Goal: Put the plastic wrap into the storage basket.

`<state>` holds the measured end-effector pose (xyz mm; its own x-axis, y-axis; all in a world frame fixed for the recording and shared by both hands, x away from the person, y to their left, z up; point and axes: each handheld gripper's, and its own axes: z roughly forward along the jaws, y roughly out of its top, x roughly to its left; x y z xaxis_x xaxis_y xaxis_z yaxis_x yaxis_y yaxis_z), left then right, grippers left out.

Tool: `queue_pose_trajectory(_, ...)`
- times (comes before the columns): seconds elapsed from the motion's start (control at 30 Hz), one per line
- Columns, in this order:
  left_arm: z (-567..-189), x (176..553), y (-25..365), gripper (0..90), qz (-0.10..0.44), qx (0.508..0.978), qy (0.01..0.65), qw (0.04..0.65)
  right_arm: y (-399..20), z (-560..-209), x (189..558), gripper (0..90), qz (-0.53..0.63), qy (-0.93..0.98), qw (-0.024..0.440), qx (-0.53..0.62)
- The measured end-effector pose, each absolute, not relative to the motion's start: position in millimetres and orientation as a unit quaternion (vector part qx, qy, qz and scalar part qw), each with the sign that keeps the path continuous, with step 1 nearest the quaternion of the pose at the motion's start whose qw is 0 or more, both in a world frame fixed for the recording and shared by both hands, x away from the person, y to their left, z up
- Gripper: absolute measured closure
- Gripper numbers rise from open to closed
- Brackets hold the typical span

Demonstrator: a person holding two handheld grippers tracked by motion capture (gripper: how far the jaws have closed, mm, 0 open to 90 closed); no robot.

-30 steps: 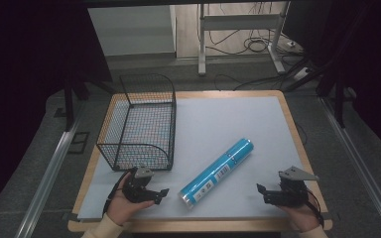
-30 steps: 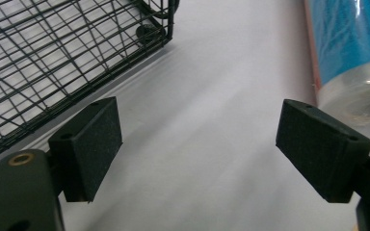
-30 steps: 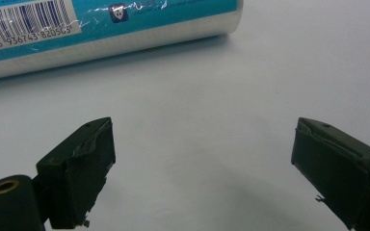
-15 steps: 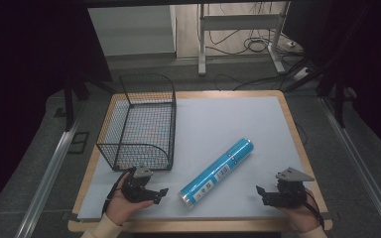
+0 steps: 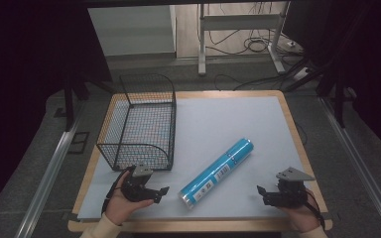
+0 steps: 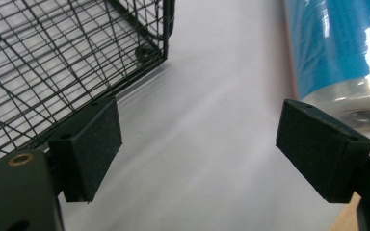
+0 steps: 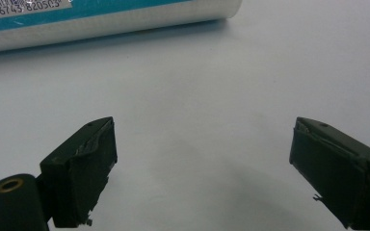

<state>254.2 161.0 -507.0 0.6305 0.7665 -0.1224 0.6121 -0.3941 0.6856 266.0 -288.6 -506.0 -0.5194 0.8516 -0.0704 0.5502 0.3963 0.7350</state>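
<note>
A blue cylindrical tube [image 5: 218, 172] with a white label lies slantwise on the grey mat, its near end toward the front. My left gripper [image 5: 162, 193] rests on the mat just left of that end, open, with nothing between its pads [image 6: 92, 144]; the tube's end [image 6: 339, 53] shows beyond its right jaw. A black wire basket [image 5: 139, 124] stands at the left, its corner [image 6: 53, 57] close ahead of the left gripper. My right gripper [image 5: 261, 191] sits at the front right, open and empty, facing the tube [image 7: 101, 19] across bare mat.
The grey mat [image 5: 238, 119] covers a wooden table [image 5: 290, 119] with a narrow rim. Dark floor, metal rails and a desk frame with cables lie beyond the far edge. Open mat stretches behind the tube and to its right.
</note>
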Motion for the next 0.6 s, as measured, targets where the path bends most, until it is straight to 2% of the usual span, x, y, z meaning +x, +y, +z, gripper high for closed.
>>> queue_pose_trajectory(0.6, -474.8, 249.9, 147.5, 15.6, 0.105, 0.832, 0.391, 0.378, -290.0, -506.0, 266.2, 10.3, 0.329, 0.803, 0.228, 0.441)
